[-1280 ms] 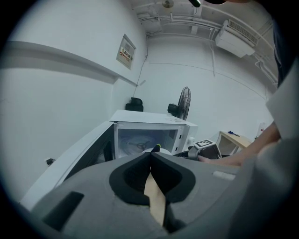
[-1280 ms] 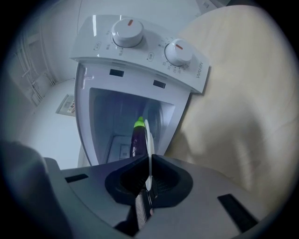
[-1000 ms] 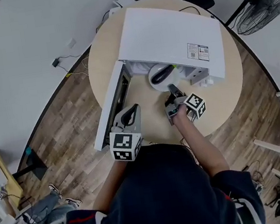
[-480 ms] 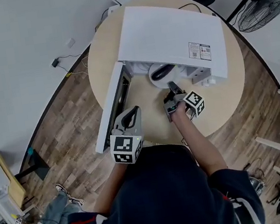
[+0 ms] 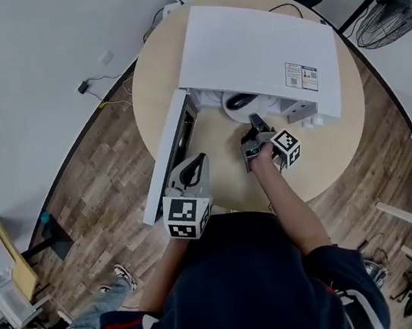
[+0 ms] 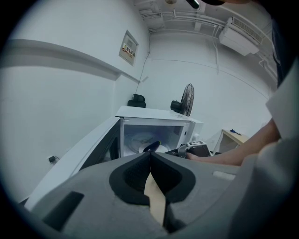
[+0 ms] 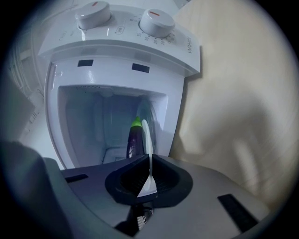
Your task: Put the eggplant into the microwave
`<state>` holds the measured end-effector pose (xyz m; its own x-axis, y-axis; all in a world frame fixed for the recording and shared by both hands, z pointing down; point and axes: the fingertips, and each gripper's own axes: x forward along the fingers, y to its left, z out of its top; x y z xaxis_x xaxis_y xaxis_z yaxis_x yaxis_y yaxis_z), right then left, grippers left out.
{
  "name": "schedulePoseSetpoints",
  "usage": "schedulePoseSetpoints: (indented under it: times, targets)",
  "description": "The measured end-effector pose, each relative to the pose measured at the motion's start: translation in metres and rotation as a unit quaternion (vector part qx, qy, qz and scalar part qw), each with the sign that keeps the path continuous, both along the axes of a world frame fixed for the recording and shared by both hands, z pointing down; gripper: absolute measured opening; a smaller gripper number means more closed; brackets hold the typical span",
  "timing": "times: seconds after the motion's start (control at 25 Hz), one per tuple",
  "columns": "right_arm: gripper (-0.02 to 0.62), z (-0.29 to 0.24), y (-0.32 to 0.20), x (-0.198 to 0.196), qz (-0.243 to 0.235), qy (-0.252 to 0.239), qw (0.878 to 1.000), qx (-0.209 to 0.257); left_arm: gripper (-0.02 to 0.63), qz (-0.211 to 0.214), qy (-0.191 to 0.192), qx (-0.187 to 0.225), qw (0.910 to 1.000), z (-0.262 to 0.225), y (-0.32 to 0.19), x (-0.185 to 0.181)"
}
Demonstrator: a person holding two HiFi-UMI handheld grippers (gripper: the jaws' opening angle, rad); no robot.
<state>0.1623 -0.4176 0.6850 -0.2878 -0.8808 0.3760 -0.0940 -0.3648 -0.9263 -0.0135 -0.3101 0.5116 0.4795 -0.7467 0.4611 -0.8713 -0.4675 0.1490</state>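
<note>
The eggplant lies on a white plate, and both now sit further under the roof of the microwave than a second ago. Then, most of the plate showed in front of the opening. Now the head view shows only its near rim and a dark sliver of the eggplant below the front edge.

In the right gripper view the eggplant, its green cap visible, is framed by the white cavity walls, so it reads as inside or very nearly so. Whether the plate is fully seated on the cavity floor I cannot tell.

The right gripper is clenched on the plate's near rim, the thin white edge pinched between its jaws, and it has advanced toward the opening with the plate. The left gripper hangs beside the open door, jaws pressed together with nothing between them, well apart from the plate. The microwave stands on a round table.

By my judgement the insertion is almost finished. What remains is to let go of the rim, draw the right gripper clear, and perhaps swing the door closed.
</note>
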Motion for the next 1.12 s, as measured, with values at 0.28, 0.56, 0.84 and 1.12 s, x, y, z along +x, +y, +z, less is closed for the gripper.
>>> schedulePoseSetpoints:
  times: [0.28, 0.56, 0.84, 1.12]
  targets:
    - [0.023, 0.006, -0.012, 0.002, 0.02, -0.009, 1.0, 0.001, 0.017, 0.001, 0.0, -0.004, 1.0, 0.004, -0.003, -0.001]
    - [0.021, 0.007, -0.019, 0.002, 0.018, -0.014, 1.0, 0.01, 0.017, 0.006, 0.002, -0.004, 1.0, 0.004, -0.006, -0.001]
    - [0.076, 0.008, -0.019, 0.003, 0.0, -0.018, 1.0, 0.014, 0.017, 0.014, 0.004, -0.002, 0.9999, 0.003, -0.008, 0.007]
    - [0.123, -0.001, -0.003, 0.005, -0.044, 0.023, 0.998, 0.024, 0.017, 0.025, 0.007, 0.0, 0.9996, 0.002, -0.004, 0.015]
